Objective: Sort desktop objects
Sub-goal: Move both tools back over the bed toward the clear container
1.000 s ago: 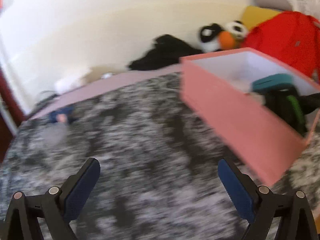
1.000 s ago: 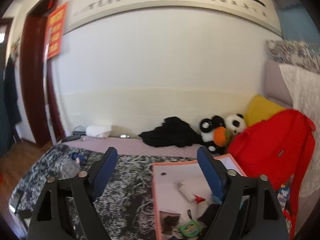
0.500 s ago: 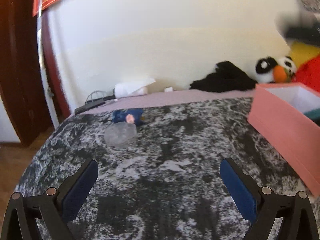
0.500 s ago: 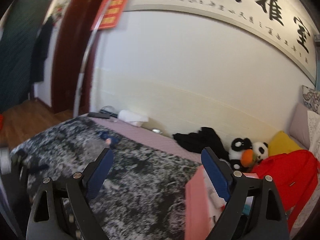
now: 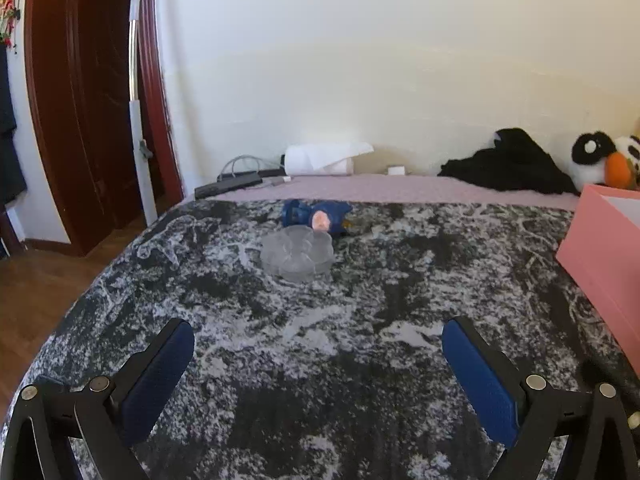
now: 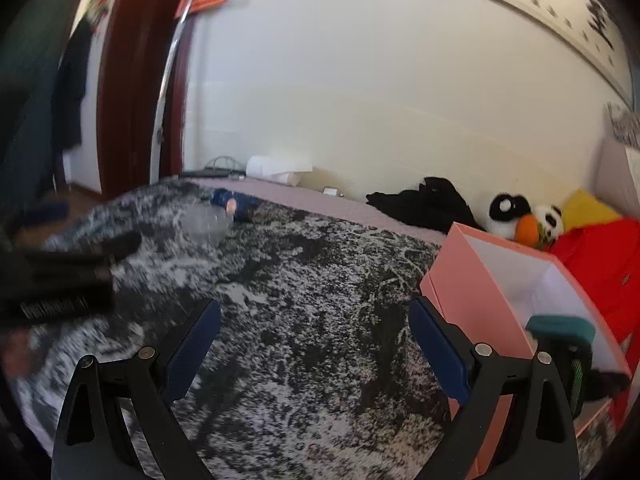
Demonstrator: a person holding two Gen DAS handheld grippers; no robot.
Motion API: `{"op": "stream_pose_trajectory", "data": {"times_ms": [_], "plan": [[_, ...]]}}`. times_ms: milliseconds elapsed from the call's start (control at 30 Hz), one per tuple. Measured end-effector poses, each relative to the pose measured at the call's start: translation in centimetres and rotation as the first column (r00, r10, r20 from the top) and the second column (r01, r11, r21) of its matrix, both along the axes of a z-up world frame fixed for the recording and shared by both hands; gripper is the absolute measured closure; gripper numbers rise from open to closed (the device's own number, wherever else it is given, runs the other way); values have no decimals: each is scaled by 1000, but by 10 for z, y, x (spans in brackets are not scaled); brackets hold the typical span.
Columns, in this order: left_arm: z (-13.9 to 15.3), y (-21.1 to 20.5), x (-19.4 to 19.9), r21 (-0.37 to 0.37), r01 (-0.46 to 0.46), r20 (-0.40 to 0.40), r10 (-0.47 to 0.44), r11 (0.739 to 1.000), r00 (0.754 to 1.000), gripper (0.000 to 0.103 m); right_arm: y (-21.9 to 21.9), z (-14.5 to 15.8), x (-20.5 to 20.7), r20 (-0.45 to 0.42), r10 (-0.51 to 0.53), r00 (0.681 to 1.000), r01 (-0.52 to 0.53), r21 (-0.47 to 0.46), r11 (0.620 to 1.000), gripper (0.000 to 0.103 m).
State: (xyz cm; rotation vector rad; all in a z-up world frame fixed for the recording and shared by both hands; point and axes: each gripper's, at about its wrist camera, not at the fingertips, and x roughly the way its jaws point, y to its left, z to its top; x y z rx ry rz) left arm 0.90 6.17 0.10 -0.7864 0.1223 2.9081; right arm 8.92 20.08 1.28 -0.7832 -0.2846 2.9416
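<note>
A bed covered by a black-and-white mottled blanket (image 5: 320, 340) is seen against a pale wall. A clear glass dish (image 5: 297, 253) lies on the blanket towards the far side, with a small blue toy (image 5: 314, 216) just behind it. The pink box (image 6: 500, 292) stands at the right, holding several items. The left gripper (image 5: 318, 344) is spread wide with nothing between its fingers. The right gripper (image 6: 314, 328), whose jaws have just been opening, is likewise wide and empty.

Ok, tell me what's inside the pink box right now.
In the right wrist view, the pink box shows a white lining, a teal item near the front, and something black with a green stripe. The front wall and the right gripper's finger hide the rest.
</note>
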Motion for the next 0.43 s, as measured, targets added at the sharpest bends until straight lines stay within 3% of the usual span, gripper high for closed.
{"op": "stream_pose_trajectory", "data": {"times_ms": [100,233,433], "plan": [[-3,-4,-7,27,0,25,0,1000,1000,1,0,-11,-7,36,-3,999,1,42,999,6],[-9,-4,-16,71,4,67,-9,997,998,1,11,-13,-12,52,-20,998,19,29,999,6],[-10,4,-13,25,6,44,-7,1000,999,1,18,-10,-13,55,-34,998,33,18,999,6]]}}
